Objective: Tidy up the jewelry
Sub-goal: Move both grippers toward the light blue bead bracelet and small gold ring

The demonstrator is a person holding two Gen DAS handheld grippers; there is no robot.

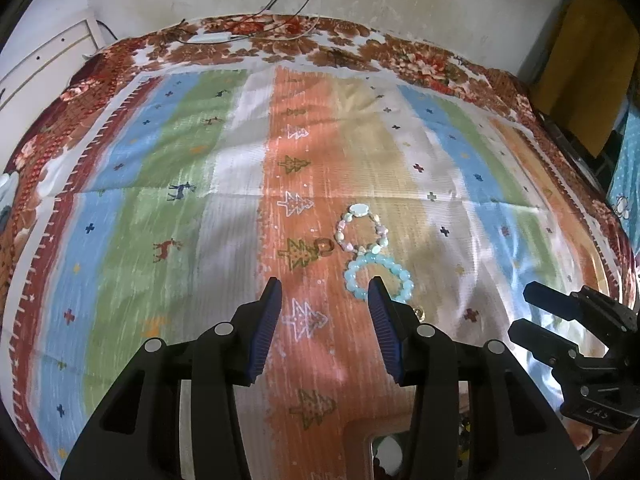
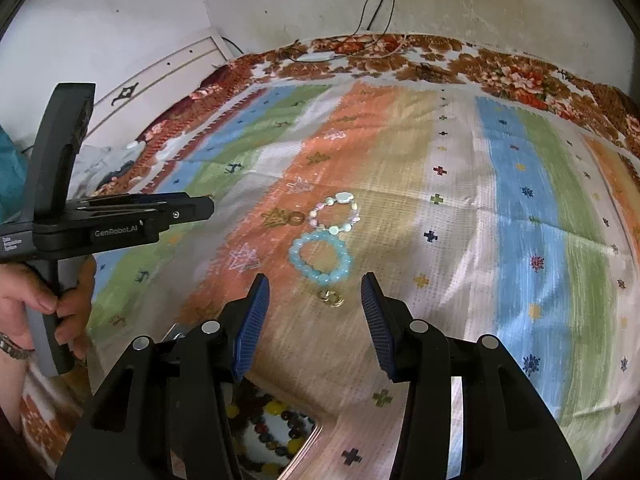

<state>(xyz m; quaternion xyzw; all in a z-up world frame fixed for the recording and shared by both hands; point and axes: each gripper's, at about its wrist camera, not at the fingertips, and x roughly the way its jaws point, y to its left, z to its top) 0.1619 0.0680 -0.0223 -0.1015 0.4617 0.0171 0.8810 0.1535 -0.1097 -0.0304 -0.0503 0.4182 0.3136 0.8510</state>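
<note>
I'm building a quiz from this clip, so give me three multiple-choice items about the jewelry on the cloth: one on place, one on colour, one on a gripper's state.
1. Where does the small gold earring lie?
A. on the near side of the blue bracelet
B. inside the bracelet
C. by the wall

2. What colour is the bracelet of round, even beads?
A. red
B. light blue
C. black

3. How is the right gripper?
A. shut on a bracelet
B. shut, holding nothing
C. open, holding nothing

Answers:
1 A, the earring sits just nearer the camera.
2 B, its beads are pale blue.
3 C, its fingers stand apart with only cloth between.
</note>
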